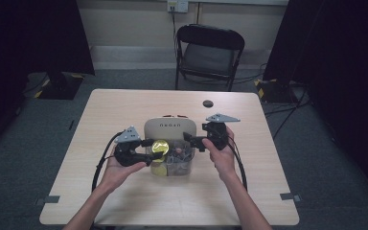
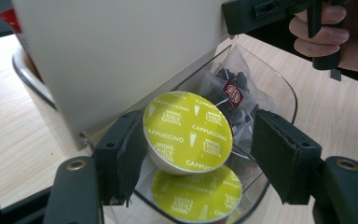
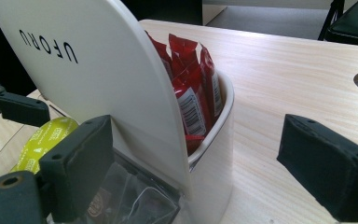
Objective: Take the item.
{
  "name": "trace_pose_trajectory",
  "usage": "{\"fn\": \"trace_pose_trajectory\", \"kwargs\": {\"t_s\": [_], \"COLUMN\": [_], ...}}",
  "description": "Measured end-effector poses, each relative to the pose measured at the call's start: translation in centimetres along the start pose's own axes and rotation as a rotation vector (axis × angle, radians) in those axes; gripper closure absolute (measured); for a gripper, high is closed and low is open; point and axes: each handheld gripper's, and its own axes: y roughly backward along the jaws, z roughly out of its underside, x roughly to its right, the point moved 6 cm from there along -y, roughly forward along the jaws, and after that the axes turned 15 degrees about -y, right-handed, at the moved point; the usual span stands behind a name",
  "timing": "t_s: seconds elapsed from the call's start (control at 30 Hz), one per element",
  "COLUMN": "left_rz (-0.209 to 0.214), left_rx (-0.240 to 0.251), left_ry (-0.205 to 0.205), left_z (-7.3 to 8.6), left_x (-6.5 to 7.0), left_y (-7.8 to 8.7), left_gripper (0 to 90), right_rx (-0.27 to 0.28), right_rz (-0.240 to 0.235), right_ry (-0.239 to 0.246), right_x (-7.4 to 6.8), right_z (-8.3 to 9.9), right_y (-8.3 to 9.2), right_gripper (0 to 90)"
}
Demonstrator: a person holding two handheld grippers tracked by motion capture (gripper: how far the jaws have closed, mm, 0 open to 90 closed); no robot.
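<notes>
A cream organiser (image 1: pixel 168 125) lettered "UFORU" stands near the middle of the pale wooden table (image 1: pixel 124 103) and serves as the landmark. Its upright panel (image 3: pixel 88 74) divides a rear cream bin (image 3: pixel 214 140) from a clear front tray (image 2: pixel 279 88).

Rear bin — red sachets (image 3: pixel 191 88) stand upright in it, pressed against the back of the panel.

Front tray — it holds clear bags of dark tea (image 2: pixel 228 91) with a small red label, and a yellow-green "Cappuccino" capsule (image 2: pixel 193 193) lying at the near end, foil lid up.

Left gripper (image 2: pixel 193 144) — held in the person's left hand (image 1: pixel 117 167) at the left front of the organiser. A second yellow-green capsule (image 2: pixel 186 130) sits between its jaws above the tray, tilted, lid towards the camera. The left pad (image 2: pixel 128 154) touches the capsule's edge; the right pad (image 2: pixel 279 154) stands apart from it, so the jaws are spread, not pinching.

Right gripper (image 3: pixel 191 172) — held in the right hand (image 1: pixel 223 155) at the organiser's right front corner, its jaws wide apart and straddling the panel's edge, with nothing held.

Behind the organiser, a round hole (image 1: pixel 207 103) in the tabletop; beyond the table, a black folding chair (image 1: pixel 210 55).
</notes>
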Motion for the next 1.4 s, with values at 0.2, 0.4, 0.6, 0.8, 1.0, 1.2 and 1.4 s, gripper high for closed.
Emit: {"fn": "trace_pose_trajectory", "kwargs": {"t_s": [0.2, 0.4, 0.6, 0.8, 1.0, 1.2, 1.4], "left_rz": [0.014, 0.031, 0.049, 0.041, 0.03, 0.048, 0.05], "left_rx": [-0.007, -0.011, -0.014, -0.032, -0.038, -0.03, -0.023], "left_ry": [-0.007, 0.002, 0.015, -0.018, -0.022, 0.0, 0.012], "left_z": [0.1, 0.1, 0.1, 0.1, 0.2, 0.2, 0.2], "left_x": [0.1, 0.1, 0.3, 0.4, 0.2, 0.1, 0.0], "left_y": [-0.7, -1.3, -1.7, -1.8, -1.7, -1.6, -1.5], "left_gripper": [35.2, 35.1, 35.5, 32.6, 37.5, 38.3, 38.4], "right_rx": [-0.001, -0.002, -0.001, -0.003, -0.003, -0.003, -0.005], "right_rz": [-0.002, -0.001, -0.001, -0.002, -0.002, -0.002, -0.003], "right_ry": [-0.001, 0.0, 0.0, -0.001, -0.001, -0.007, -0.009], "right_x": [0.0, 0.1, 0.1, 0.1, 0.1, 0.1, 0.1], "right_z": [0.0, 0.0, 0.0, 0.1, 0.1, 0.1, 0.1], "right_y": [0.0, 0.0, 0.0, 0.0, 0.0, 0.0, 0.0], "right_gripper": [9.9, 9.9, 9.9, 9.9, 9.9, 10.0, 9.9]}}
